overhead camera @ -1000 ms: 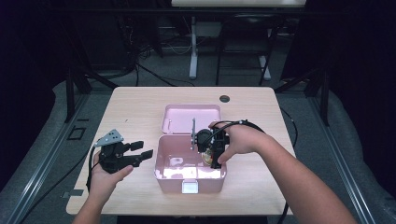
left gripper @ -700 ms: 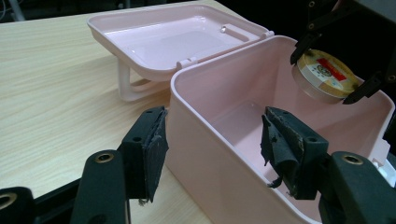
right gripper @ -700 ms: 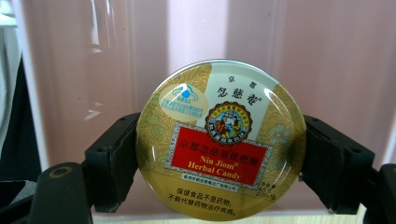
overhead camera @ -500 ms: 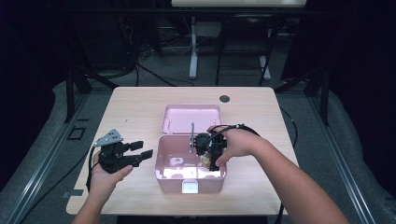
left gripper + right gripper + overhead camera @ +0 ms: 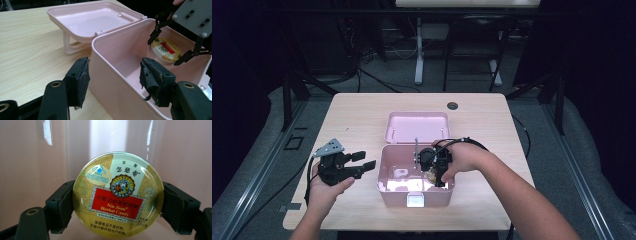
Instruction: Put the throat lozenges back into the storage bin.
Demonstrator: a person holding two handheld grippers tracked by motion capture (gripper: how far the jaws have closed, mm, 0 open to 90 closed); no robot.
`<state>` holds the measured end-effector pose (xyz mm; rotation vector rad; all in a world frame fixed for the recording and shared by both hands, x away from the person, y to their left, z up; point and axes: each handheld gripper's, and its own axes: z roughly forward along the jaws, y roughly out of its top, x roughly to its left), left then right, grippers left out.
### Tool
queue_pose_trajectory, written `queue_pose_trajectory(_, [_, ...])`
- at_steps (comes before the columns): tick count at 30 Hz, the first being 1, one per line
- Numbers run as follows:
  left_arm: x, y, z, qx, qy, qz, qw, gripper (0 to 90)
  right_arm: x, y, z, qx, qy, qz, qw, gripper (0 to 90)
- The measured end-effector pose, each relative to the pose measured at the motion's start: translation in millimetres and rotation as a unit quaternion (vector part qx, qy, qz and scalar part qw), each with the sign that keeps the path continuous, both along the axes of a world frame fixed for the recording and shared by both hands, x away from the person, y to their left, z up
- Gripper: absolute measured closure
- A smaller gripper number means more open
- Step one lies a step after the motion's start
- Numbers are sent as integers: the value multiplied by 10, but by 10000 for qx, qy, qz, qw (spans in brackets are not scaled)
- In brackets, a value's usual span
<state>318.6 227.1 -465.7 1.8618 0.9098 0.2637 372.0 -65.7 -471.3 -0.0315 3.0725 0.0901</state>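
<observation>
- The open box (image 5: 416,192) stands on the table (image 5: 492,120), near its front edge.
- Its lid (image 5: 417,127) lies back behind it, resting on the table.
- The candy tin (image 5: 118,195) sits inside the box, between the jaws of the right gripper (image 5: 435,172), toward the box's right side.
- The left gripper (image 5: 343,166) is left of the box, just beside its wall.

The candy tin (image 5: 118,195) is showing a glossy printed lid, and the pink box (image 5: 117,57) is looking like smooth, shiny plastic. The desk (image 5: 357,115) is showing matt, pale wood grain, while the left claw (image 5: 117,82) is wearing rough, frayed black pads (image 5: 82,80).
</observation>
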Motion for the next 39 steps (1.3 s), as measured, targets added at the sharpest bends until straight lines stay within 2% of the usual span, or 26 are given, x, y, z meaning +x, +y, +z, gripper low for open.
queue_pose_trajectory(13, [0,5,-1,1,-1,4,10000,404,5,45,-98,-77,66,28,9999,199])
queue_pose_trajectory(19, [1,18,6,12,10,17,10000,404,30,22,-173,22,130,-44,9999,199])
queue_pose_trajectory(30, [5,19,-2,-3,11,19,10000,404,37,36,-260,-115,86,35,9999,199])
queue_pose_trajectory(39, [10,12,-18,-18,37,33,10000,404,47,35,-322,-72,222,-17,9997,199])
